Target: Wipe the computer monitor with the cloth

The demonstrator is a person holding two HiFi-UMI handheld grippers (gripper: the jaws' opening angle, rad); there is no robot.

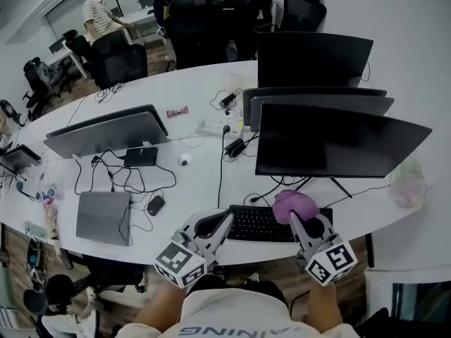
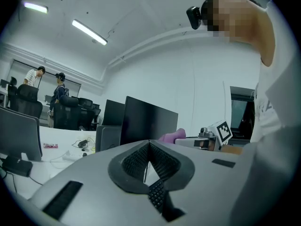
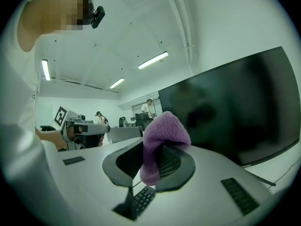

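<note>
my left tongs (image 1: 225, 217) (image 2: 149, 144): low over the near desk edge, at the keyboard's left end; the two jaws meet at their tips and nothing is caught between them.
my right tongs (image 1: 299, 222) (image 3: 159, 157): beside the left ones, at the keyboard's right end; the jaws are pinched tight on the cloth.
cloth (image 1: 292, 204) (image 3: 162, 128): purple and bunched, gripped between my right jaws and standing up above their tips; it sits in front of the monitor's lower edge, short of the screen.
keyboard (image 1: 257, 224): black, flat on the white desk (image 1: 204, 196), partly under both sets of jaws.
monitor (image 1: 338, 143) (image 3: 235, 112): wide and upright on its stand just beyond the keyboard; the screen is dark and fills the right side of the right gripper view.
left of me: a grey laptop (image 1: 102, 217) with its lid down, a black mouse (image 1: 156, 205) near it, and loose black cables (image 1: 120, 178).
further along the desk: a second monitor (image 1: 106, 132) seen from behind, and more screens (image 1: 313, 58) past mine.
far end: black office chairs (image 1: 211, 20) and two people standing (image 1: 99, 9).
</note>
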